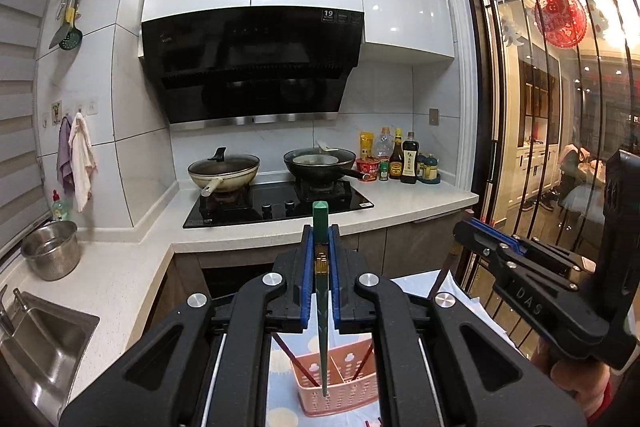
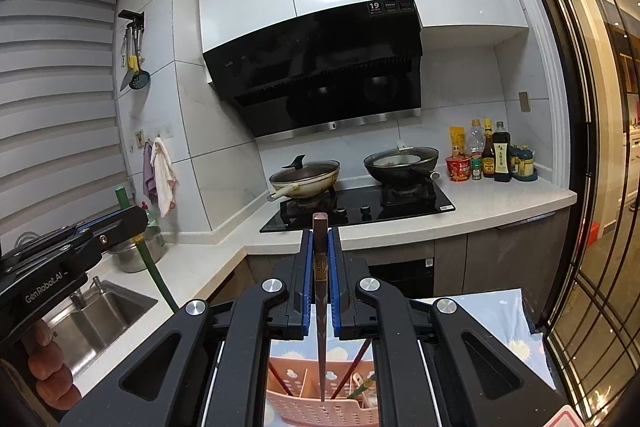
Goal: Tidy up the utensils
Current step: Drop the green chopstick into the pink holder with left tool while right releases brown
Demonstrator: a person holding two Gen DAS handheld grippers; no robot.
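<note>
Left wrist view: I am holding the left gripper point(image 1: 321, 247) with its jaws clamped on a green chopstick point(image 1: 321, 267), which is standing nearly upright, its tapered tip pointing down into the pink perforated utensil basket point(image 1: 340, 393). The tip is appearing level with the basket's rim; whether it is touching the inside is not clear. Red chopsticks point(image 1: 298, 367) are leaning inside the basket, which is sitting on a light patterned cloth point(image 1: 280, 363).

Right wrist view: I am keeping the right gripper point(image 2: 321, 251) closed on a dark brown chopstick point(image 2: 321, 287) (gold band at mid-shaft), also held tip-down over the basket point(image 2: 320, 407).

Background, both views: a black gas hob point(image 1: 276, 205) is carrying a lidded cream pan point(image 1: 224, 173) and a black wok point(image 1: 320, 163).
</note>
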